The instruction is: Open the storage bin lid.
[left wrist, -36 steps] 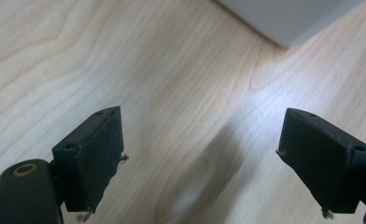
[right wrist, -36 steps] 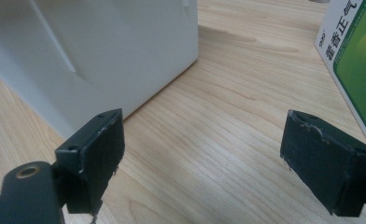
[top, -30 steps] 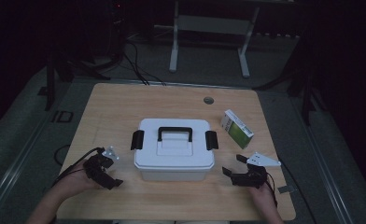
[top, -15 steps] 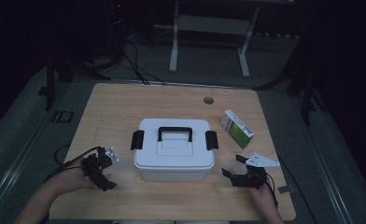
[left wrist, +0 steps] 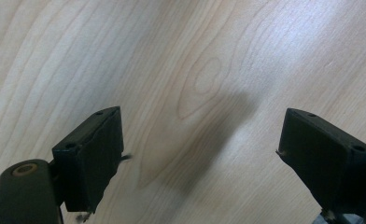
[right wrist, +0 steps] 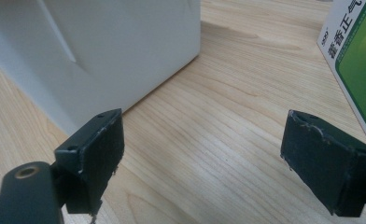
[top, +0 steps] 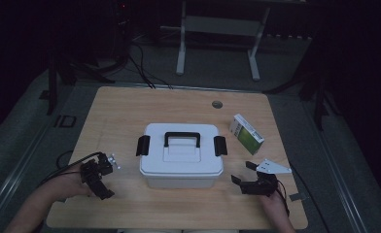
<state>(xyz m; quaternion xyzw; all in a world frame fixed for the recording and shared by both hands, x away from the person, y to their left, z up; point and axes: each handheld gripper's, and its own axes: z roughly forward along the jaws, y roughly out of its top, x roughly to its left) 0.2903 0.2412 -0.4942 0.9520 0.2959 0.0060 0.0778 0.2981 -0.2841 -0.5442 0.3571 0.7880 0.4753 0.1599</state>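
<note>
A white lidded storage box (top: pixel 181 156) with a black handle and two black side latches stands in the middle of the wooden table (top: pixel 125 111). To its right lies a green and white carton (top: pixel 247 133). My left gripper (top: pixel 100 180) is held left of the box near the front edge; in the left gripper view it (left wrist: pixel 200 158) is open over bare wood. My right gripper (top: pixel 242 172) sits right of the box, jaws pointing at it. In the right gripper view it (right wrist: pixel 202 158) is open, with the box wall (right wrist: pixel 102 46) ahead left and the carton (right wrist: pixel 358 60) at right.
A round cable hole (top: pixel 217 104) sits near the table's far edge. Beyond the table stands a white frame on two legs (top: pixel 217 29), with cables on the dark floor. Bare wood lies behind and in front of the box.
My left gripper has drifted slightly left, away from the box. The right gripper, the box and the carton have stayed where they were.
</note>
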